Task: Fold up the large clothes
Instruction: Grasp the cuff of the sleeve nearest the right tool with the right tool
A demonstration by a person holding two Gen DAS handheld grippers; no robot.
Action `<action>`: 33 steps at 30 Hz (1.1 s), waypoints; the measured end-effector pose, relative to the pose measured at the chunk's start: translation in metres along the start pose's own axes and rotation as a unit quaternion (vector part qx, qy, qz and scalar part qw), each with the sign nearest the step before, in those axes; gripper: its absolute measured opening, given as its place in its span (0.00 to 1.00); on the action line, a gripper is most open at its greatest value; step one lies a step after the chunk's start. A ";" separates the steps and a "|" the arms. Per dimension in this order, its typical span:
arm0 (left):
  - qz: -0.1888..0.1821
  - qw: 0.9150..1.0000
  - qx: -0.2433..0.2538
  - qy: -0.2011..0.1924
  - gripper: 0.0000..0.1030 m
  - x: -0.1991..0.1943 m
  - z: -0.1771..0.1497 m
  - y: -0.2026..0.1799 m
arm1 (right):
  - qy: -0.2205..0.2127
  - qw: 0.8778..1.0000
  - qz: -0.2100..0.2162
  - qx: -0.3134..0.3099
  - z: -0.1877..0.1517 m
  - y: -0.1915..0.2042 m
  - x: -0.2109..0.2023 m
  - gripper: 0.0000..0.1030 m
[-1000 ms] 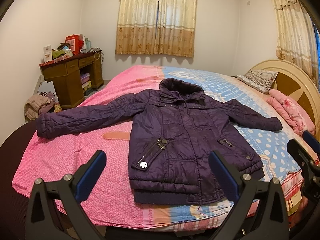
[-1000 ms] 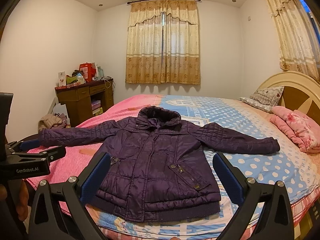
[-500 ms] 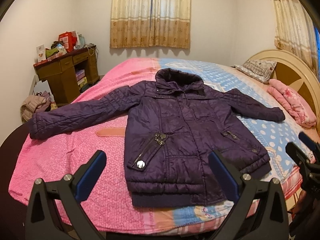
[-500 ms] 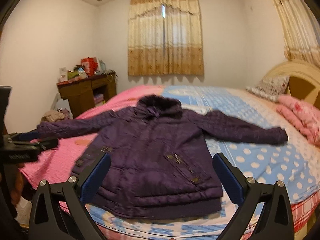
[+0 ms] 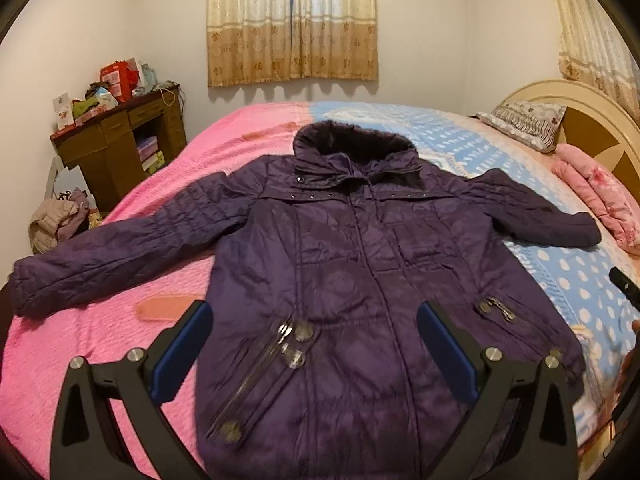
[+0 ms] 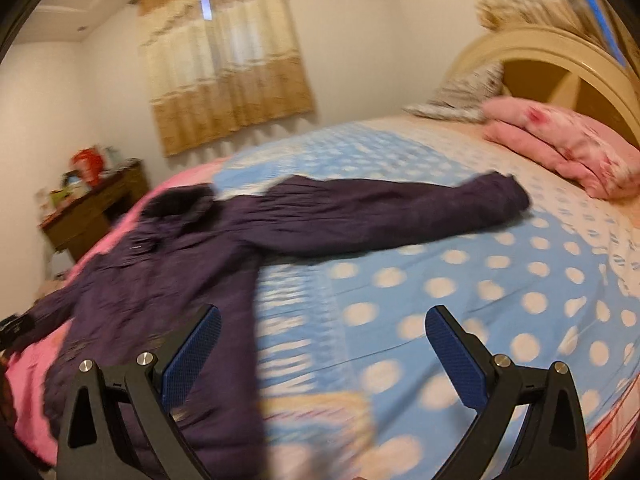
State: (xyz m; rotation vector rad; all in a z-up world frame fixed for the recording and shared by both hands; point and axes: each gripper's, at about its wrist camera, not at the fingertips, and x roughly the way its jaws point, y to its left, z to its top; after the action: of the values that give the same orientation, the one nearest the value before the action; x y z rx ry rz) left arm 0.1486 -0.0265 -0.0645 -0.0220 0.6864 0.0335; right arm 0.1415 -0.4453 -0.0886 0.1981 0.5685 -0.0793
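Both grippers had their jaws spread wide with nothing between the blue pads. We held the left gripper (image 5: 314, 346) over the lower front of the purple quilted jacket (image 5: 352, 280), which lay face up and unfolded on the bed (image 5: 100, 340), collar toward the curtained window (image 5: 292, 20) and both sleeves stretched out sideways. From this view the jacket's hem was cut off by the bottom of the frame and by the gripper's black arms, so we could not see where it ended. The zip pocket (image 5: 264, 364) near the jacket's lower left front was smeared by motion, its metal pulls doubled.

We held the right gripper (image 6: 322, 346) over the blue polka-dot half of the bedspread (image 6: 480, 280), beside the jacket's body, touching no cloth that we could see. That whole view was blurred; the jacket's far sleeve (image 6: 400, 212) reached toward the pink folded quilt (image 6: 568, 148) at the headboard (image 6: 560, 64), and its cuff stayed well short of it. The jacket's other sleeve ran off the left edge, partly hidden behind a dark shape we could not make out. Beyond the jacket's left sleeve stood a wooden desk (image 5: 120, 148) piled with boxes too small to read.
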 end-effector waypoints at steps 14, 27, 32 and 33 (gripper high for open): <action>0.024 0.999 -0.004 0.030 1.00 0.076 0.019 -0.019 | 0.046 0.986 -0.047 0.155 0.067 -0.157 0.099 0.99; 0.039 0.996 -0.016 0.079 1.00 0.121 0.026 -0.020 | 0.052 0.955 -0.033 0.292 0.105 -0.245 0.169 0.97; 0.038 0.995 -0.019 0.095 1.00 0.129 0.023 -0.021 | 0.054 0.945 0.000 0.323 0.105 -0.256 0.188 0.56; 0.038 0.994 -0.019 0.097 1.00 0.130 0.024 -0.021 | 0.050 0.945 0.010 0.324 0.106 -0.256 0.189 0.51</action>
State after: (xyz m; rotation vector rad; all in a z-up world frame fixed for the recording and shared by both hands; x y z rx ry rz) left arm 0.2650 -0.0435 -0.1286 -0.0360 0.8802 0.1186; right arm 0.3233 -0.7214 -0.1461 0.8534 0.6264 -0.2385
